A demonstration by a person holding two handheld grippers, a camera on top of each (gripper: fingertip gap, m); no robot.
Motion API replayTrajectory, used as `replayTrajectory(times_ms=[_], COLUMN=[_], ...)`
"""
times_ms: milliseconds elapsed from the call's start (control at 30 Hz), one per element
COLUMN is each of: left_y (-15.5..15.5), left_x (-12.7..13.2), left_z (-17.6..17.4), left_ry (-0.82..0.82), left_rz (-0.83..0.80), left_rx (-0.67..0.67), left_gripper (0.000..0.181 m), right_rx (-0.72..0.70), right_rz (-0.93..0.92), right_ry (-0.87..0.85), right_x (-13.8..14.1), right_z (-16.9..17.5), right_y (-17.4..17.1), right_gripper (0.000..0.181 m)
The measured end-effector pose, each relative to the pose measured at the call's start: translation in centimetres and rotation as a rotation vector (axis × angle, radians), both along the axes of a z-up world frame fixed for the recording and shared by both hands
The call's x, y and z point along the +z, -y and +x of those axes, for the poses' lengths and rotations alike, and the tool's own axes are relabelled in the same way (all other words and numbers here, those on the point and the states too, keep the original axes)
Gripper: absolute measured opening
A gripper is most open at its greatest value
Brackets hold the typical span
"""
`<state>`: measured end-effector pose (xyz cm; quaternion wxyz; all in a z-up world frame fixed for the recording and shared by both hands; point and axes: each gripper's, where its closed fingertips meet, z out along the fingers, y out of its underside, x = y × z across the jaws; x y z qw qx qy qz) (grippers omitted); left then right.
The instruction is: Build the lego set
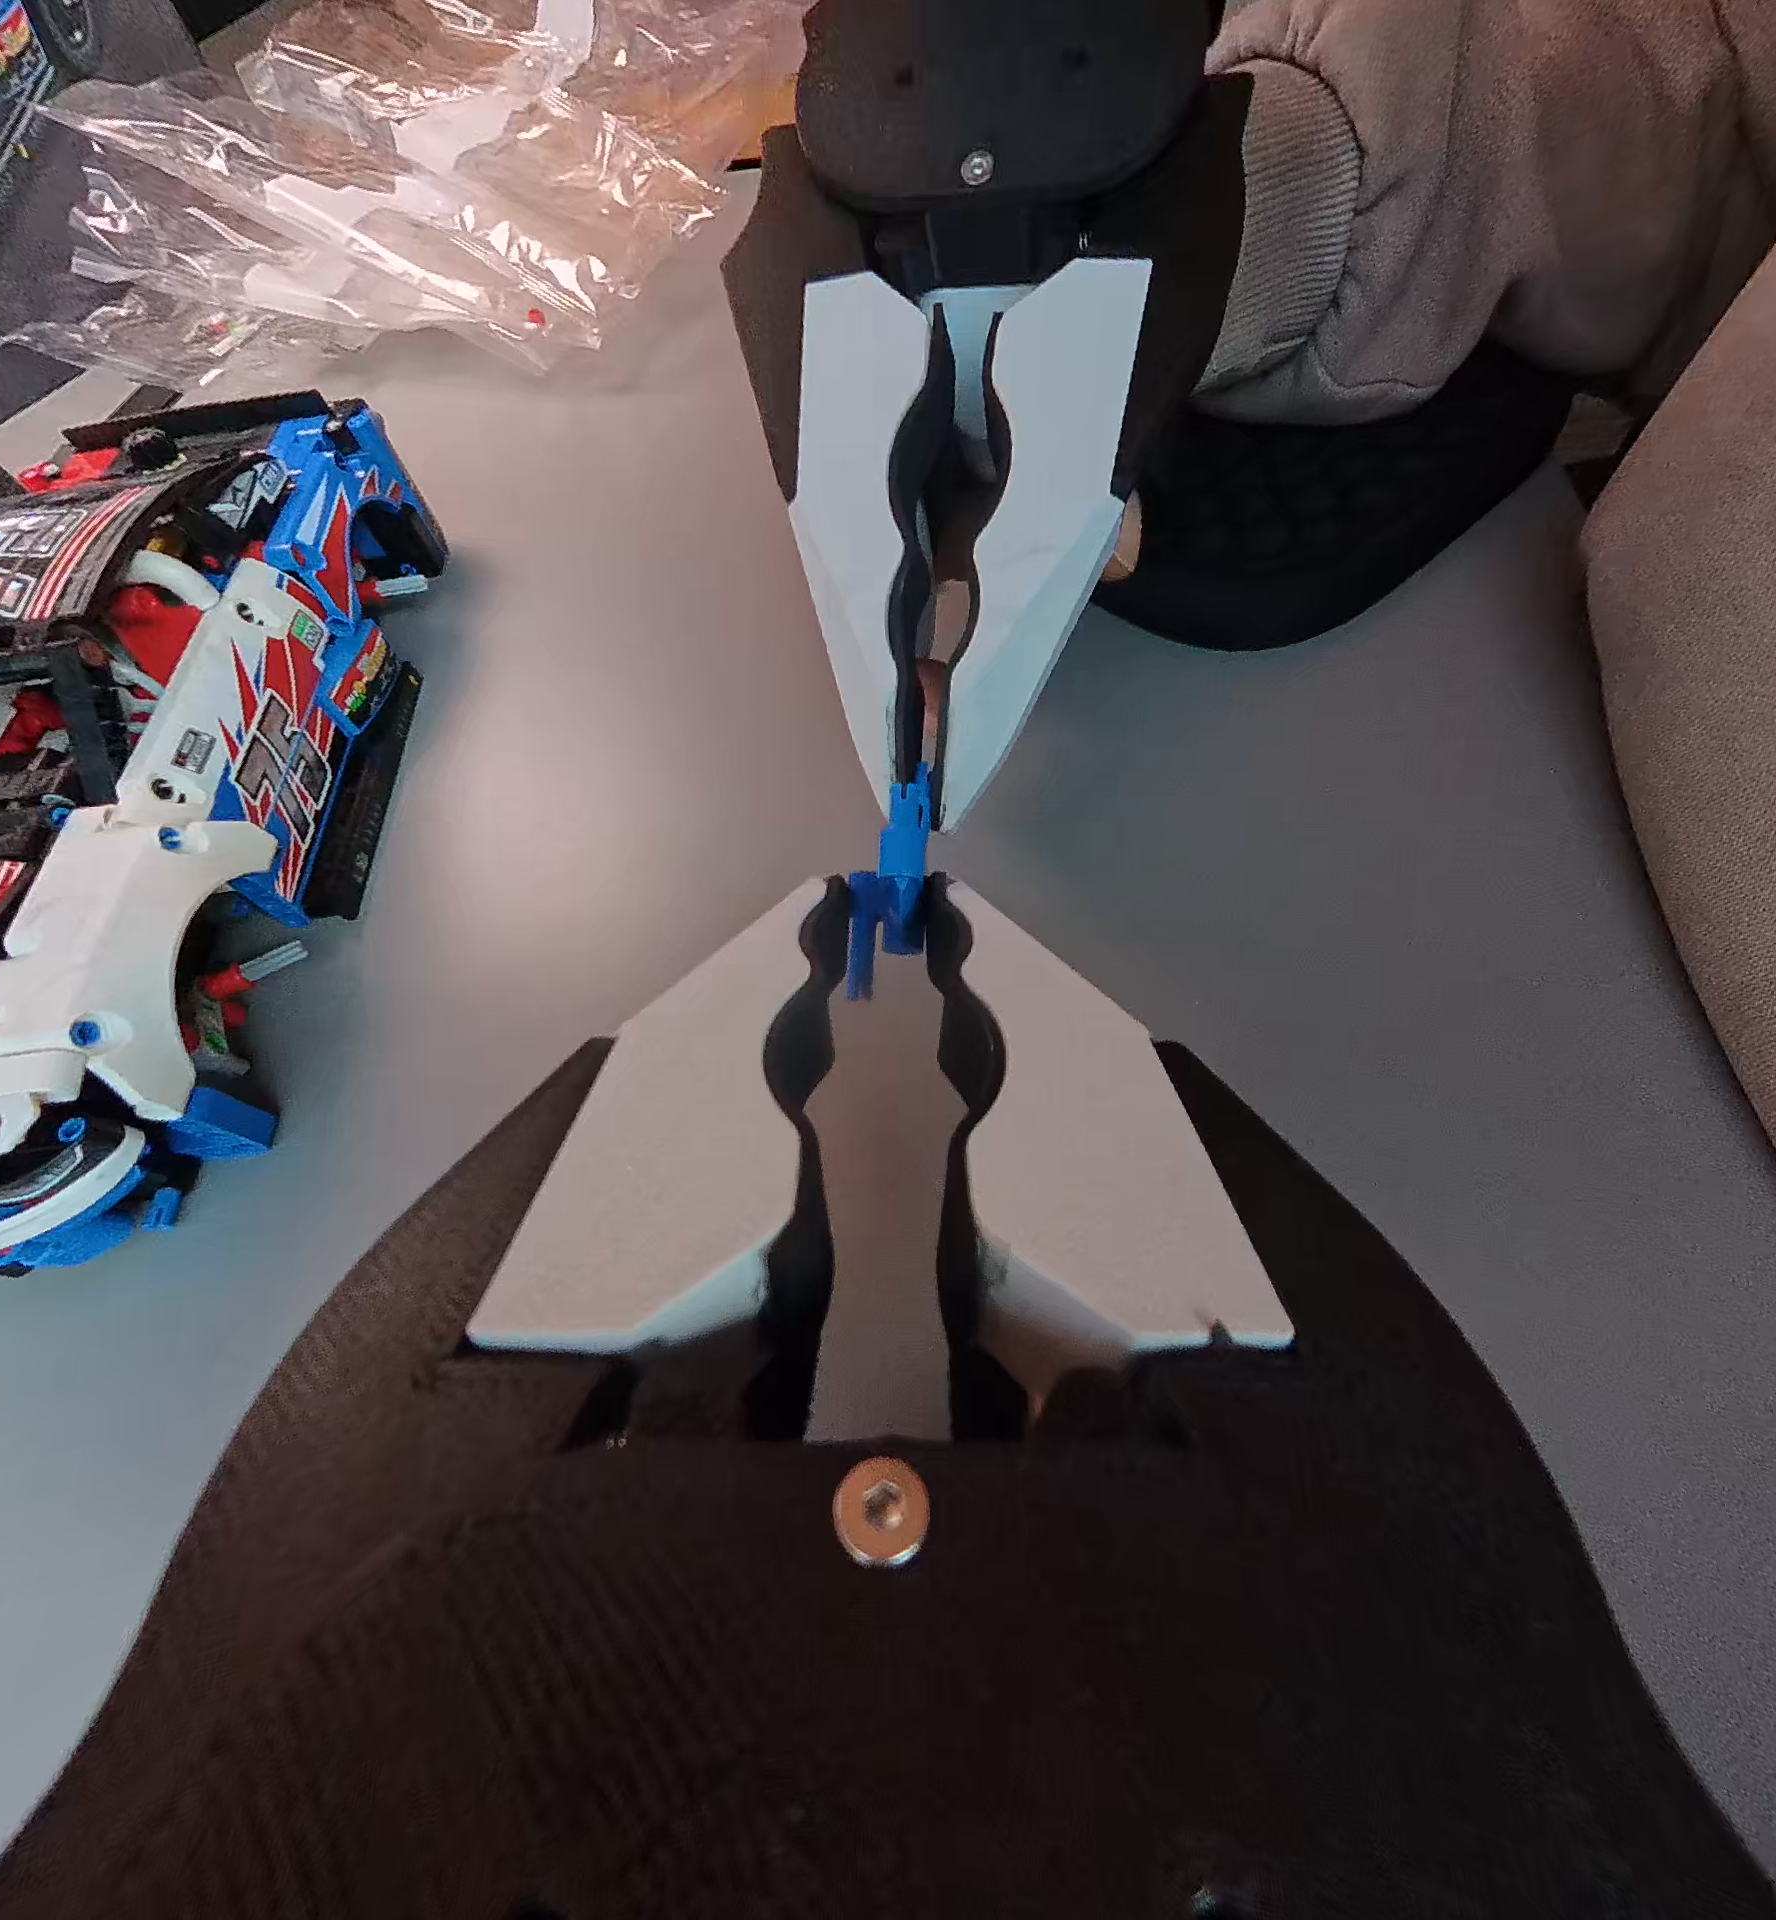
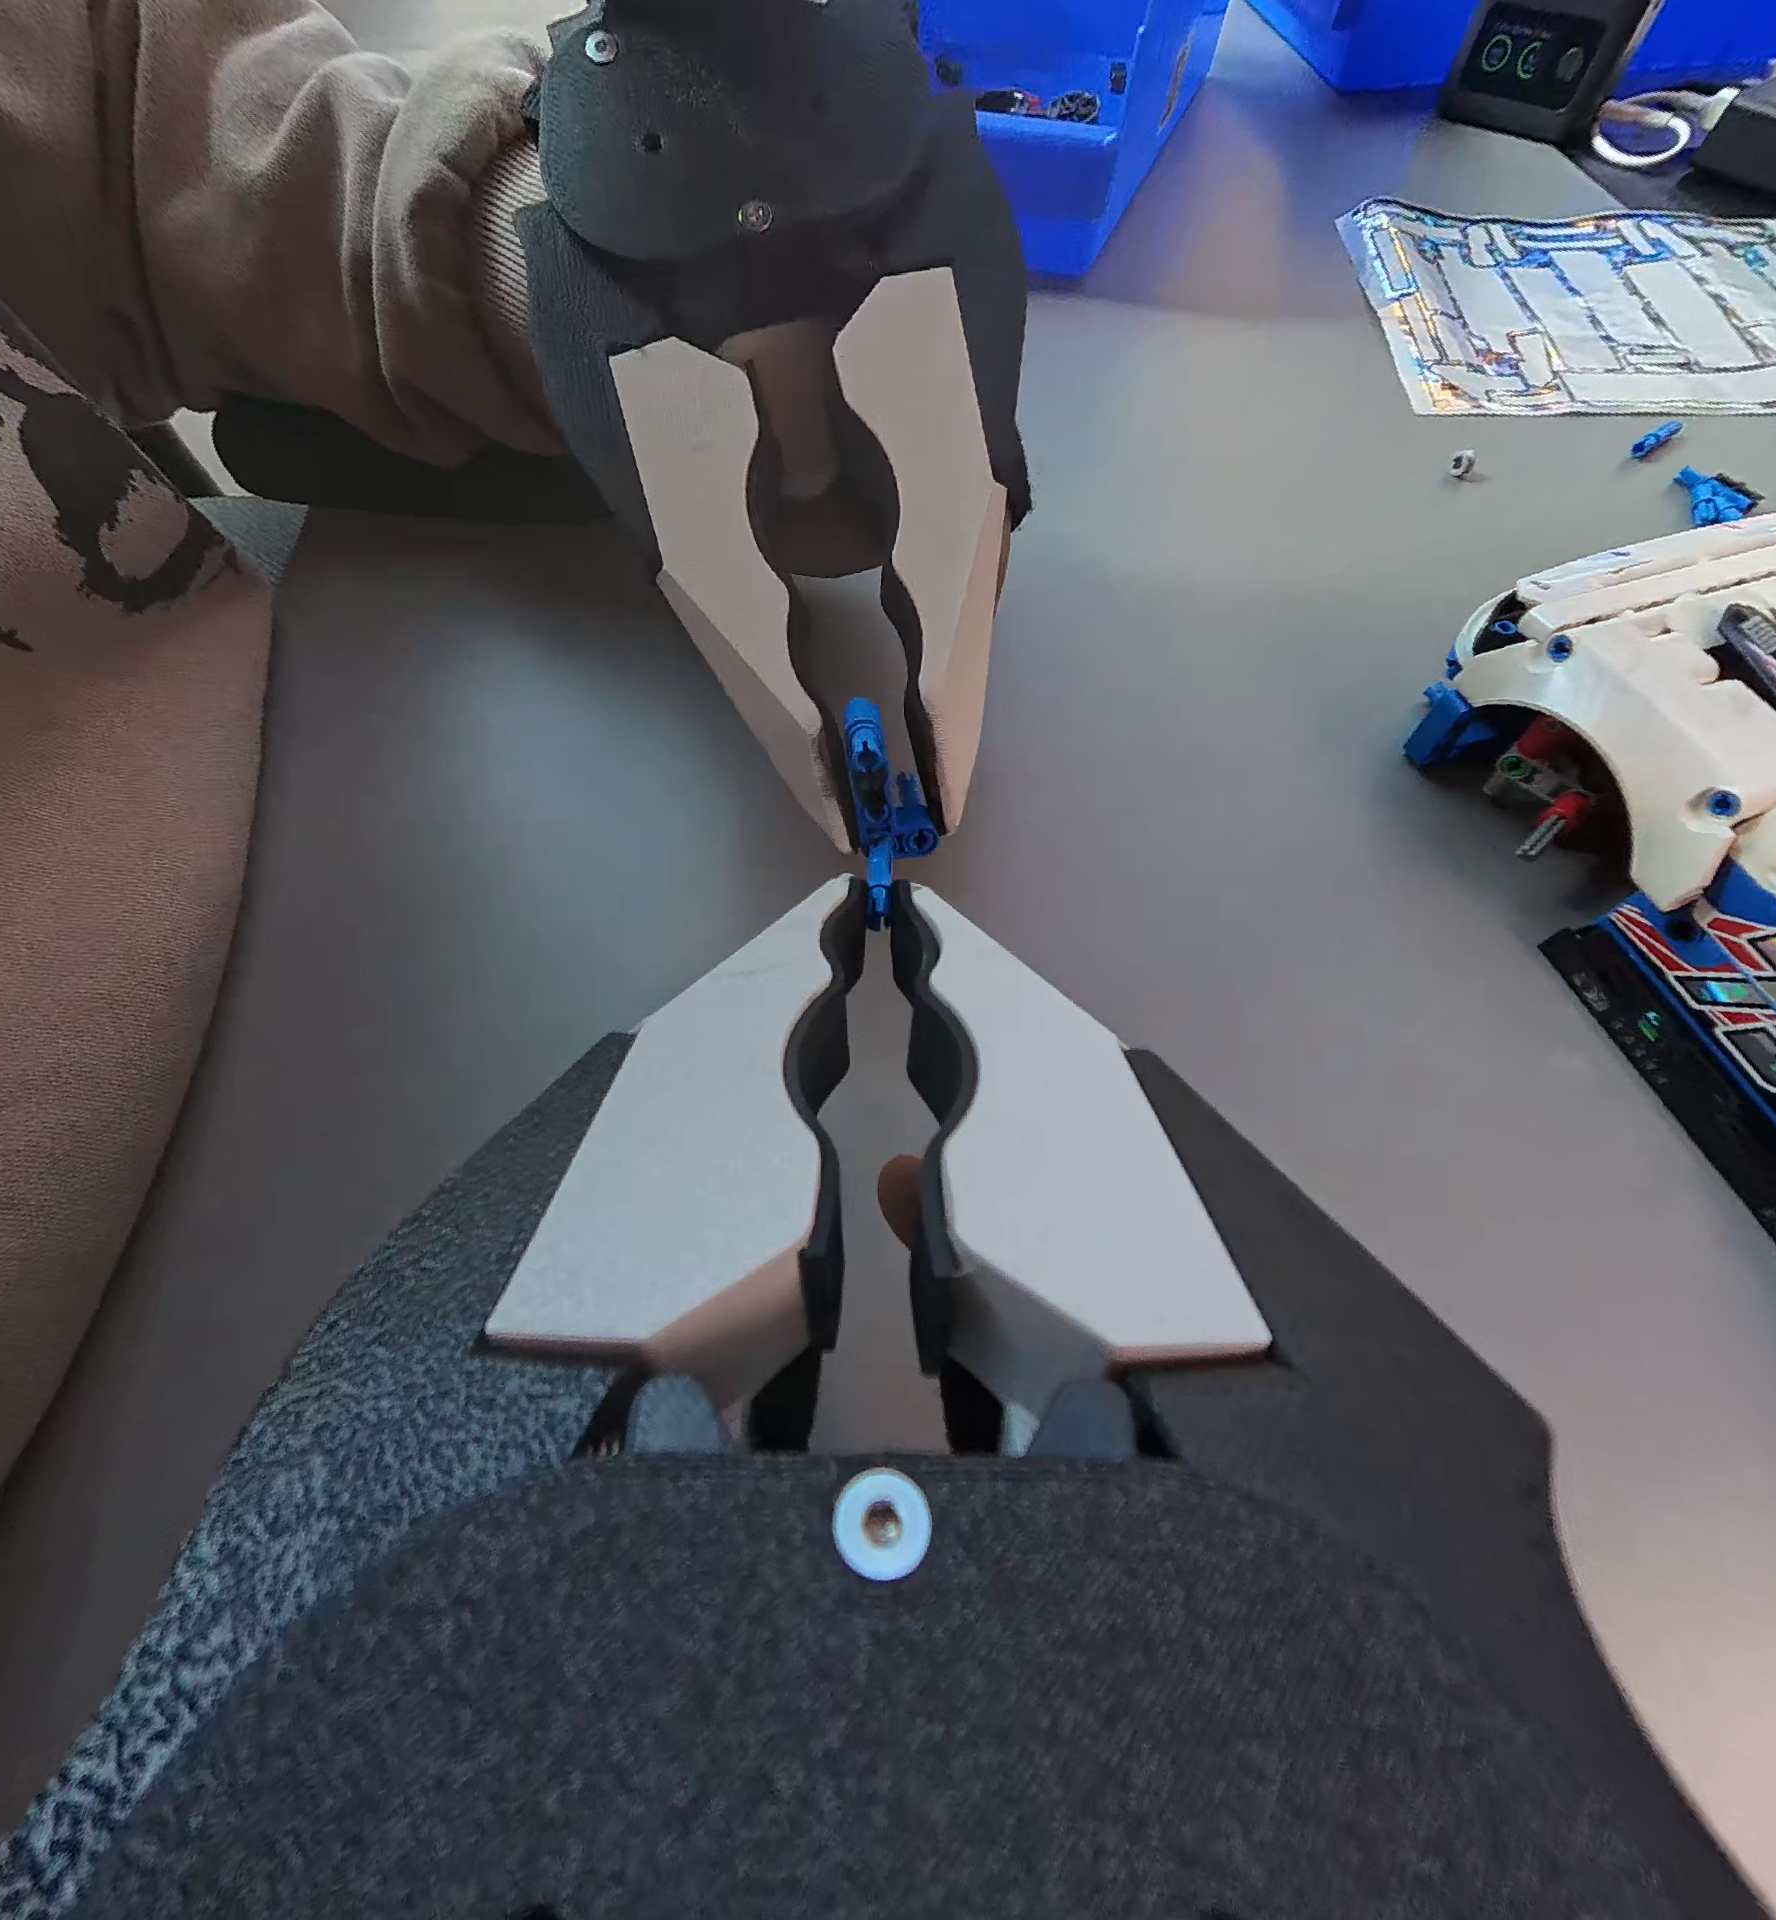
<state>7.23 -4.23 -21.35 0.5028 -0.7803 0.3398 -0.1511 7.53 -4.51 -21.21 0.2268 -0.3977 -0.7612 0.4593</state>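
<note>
At centre of the left wrist view, left tool [image 1: 889,914] clamped on a small blue connector piece [image 1: 884,930]. Directly above it, tip to tip, right tool [image 1: 922,805] pinched on a blue pin [image 1: 910,816], pin end touching the connector. Same meeting at centre of the right wrist view: right tool [image 2: 879,899] below, left tool [image 2: 889,821] above, blue parts [image 2: 879,821] between. Both held above the grey surface [image 1: 1331,935]. At left edge, resting on the surface, the partly built car [image 1: 136,810] in white, blue and red; at upper left, clear plastic bags [image 1: 364,208]. At upper right of the right wrist view, a sticker sheet [image 2: 1611,312] and loose blue pieces [image 2: 1710,499].

Likely risks: pin slightly off-axis, jamming instead of seating; a hard push twisting the tiny parts out of either grip, dropping them to the surface.
</note>
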Motion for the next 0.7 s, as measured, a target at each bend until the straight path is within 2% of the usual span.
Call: replayTrajectory(times_ms=[267, 400, 467, 567, 700], left_y=[0.5, 0.4, 0.4, 0.2, 0.3], left_x=[-1.4, -1.2, -0.4, 1.8, 3.5], left_z=[1.0, 1.0, 0.9, 0.6, 0.6], left_ry=[-0.163, -0.164, -0.091, 0.130, 0.327], left_rz=[0.027, 0.052, 0.060, 0.051, 0.031], left_rx=[-0.033, -0.012, 0.001, 0.022, 0.012], left_gripper=[0.012, 0.012, 0.012, 0.012, 0.012], right_rx=[0.031, 0.017, 0.004, -0.006, 0.008], right_rz=[0.091, 0.051, -0.039, -0.233, -0.357], right_ry=[0.098, 0.079, 0.051, 0.011, -0.022], right_x=[-1.3, -0.9, 0.1, 2.3, 3.9], right_z=[0.8, 0.7, 0.5, 0.2, 0.3], right_y=[0.5, 0.5, 0.4, 0.2, 0.2], right_gripper=[0.001, 0.001, 0.002, 0.002, 0.002])
